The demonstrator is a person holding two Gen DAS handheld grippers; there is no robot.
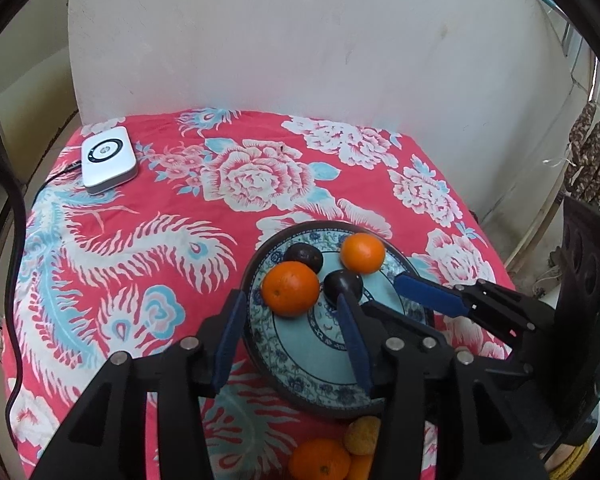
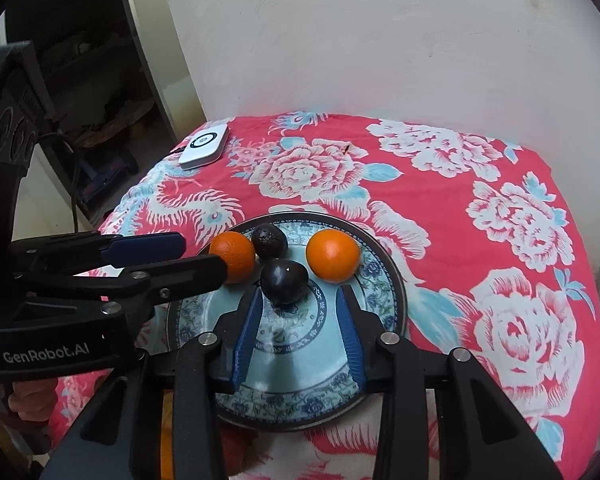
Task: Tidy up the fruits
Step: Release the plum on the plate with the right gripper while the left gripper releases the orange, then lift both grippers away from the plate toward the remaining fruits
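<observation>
A blue-patterned plate (image 1: 300, 364) (image 2: 372, 344) sits on the red floral cloth. It holds two oranges, a near-left one (image 1: 290, 288) (image 2: 236, 254) and a far-right one (image 1: 362, 253) (image 2: 332, 255), and two dark round fruits (image 1: 303, 256) (image 1: 343, 285) (image 2: 269, 241) (image 2: 284, 282). My left gripper (image 1: 292, 308) is open and empty, just before the near-left orange. My right gripper (image 2: 298, 300) is open and empty over the plate, just behind the nearer dark fruit; it shows from the side in the left wrist view (image 1: 428, 292). More oranges (image 1: 320, 460) and a rough yellow-orange fruit (image 1: 362, 434) lie on the cloth near the plate's front rim.
A white device (image 1: 108, 159) (image 2: 204, 146) with a black cable lies at the table's far left corner. A white wall stands behind the table. The cloth-covered table (image 1: 160, 240) drops off at left and right edges. Clutter hangs at the far right (image 1: 592, 156).
</observation>
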